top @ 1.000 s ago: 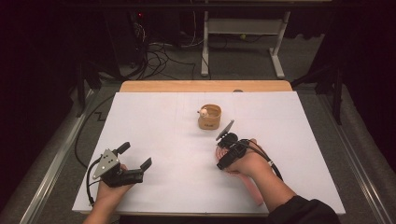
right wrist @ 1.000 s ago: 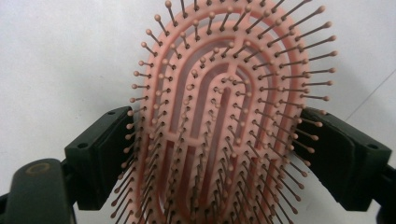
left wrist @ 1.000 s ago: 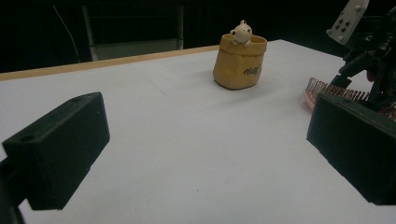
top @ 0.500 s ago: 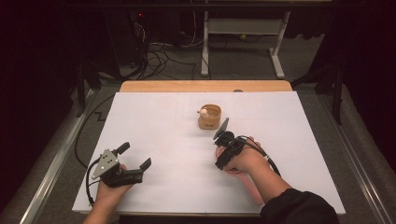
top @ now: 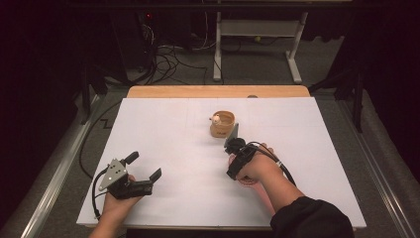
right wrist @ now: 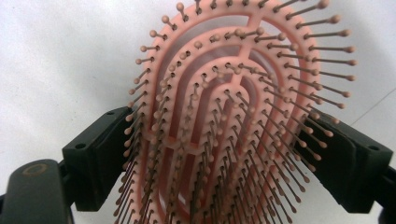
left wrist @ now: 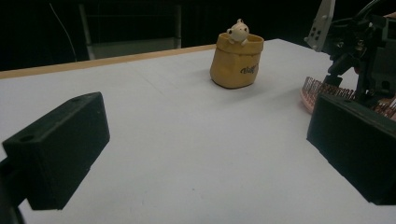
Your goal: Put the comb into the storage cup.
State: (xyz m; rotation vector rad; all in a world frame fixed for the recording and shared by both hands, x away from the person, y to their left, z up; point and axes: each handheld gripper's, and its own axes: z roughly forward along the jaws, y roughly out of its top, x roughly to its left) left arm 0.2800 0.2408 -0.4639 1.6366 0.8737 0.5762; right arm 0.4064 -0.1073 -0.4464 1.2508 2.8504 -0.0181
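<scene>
A pink hairbrush (right wrist: 233, 116) lies bristles up on the white table, its head between the jaws of my right gripper (right wrist: 224, 126). The jaws stand against both sides of the head, shut on it. From above, the right gripper (top: 236, 166) points down under the hand, and a bit of the hairbrush (top: 243, 180) shows beneath it. In the left gripper view the brush's edge (left wrist: 317, 91) rests on the table below the right gripper (left wrist: 359, 56). My left gripper (top: 143, 166) rests at the front left, open and empty (left wrist: 208, 121).
A small yellow pot (top: 222, 124) with a pale figure on its rim (left wrist: 238, 31) stands just beyond the right gripper. The white table top (top: 163, 129) ends in a wooden strip (top: 218, 91) at the far side; cables and a stand lie beyond.
The right hand has edged slightly to the left over the brush. The left gripper has stayed put.
</scene>
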